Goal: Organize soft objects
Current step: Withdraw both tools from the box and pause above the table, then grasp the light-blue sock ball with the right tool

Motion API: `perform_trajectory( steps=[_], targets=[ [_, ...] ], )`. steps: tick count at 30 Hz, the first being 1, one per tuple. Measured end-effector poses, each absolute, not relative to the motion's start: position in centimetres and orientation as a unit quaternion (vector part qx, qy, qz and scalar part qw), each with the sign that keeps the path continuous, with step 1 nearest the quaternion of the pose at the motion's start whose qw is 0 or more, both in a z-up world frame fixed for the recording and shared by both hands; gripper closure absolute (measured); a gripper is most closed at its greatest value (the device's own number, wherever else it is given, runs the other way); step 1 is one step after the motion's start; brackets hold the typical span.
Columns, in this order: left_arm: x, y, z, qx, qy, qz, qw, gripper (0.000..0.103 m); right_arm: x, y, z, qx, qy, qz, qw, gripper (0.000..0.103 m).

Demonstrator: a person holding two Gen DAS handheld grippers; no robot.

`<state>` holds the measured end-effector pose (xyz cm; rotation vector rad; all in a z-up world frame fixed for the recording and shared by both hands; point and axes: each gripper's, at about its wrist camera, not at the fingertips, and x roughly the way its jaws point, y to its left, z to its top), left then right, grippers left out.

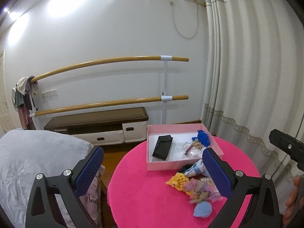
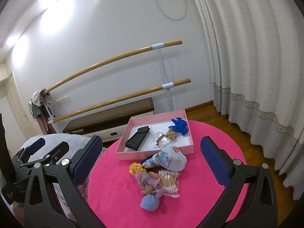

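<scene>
Both my left gripper (image 1: 152, 172) and right gripper (image 2: 150, 161) hover with fingers spread, empty, above the pink surface (image 2: 117, 195); soft toys (image 2: 150, 182) lie heaped before the pink box (image 2: 152, 153).

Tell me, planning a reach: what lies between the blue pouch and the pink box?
Right wrist view: sachets, swabs, yellow scrunchie, printed cloth.
</scene>
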<state>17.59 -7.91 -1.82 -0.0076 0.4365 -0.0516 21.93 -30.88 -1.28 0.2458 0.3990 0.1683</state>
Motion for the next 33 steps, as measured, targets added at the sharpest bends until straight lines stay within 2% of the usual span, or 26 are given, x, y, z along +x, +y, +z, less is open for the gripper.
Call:
perform_trajectory(
  steps=[33],
  targets=[
    [14.0,-7.3,-2.5,-0.030,0.223,-0.029,0.974,0.000,18.2,-29.4,-2.0,0.093,0.194,0.074,0.974,0.000]
  ],
)
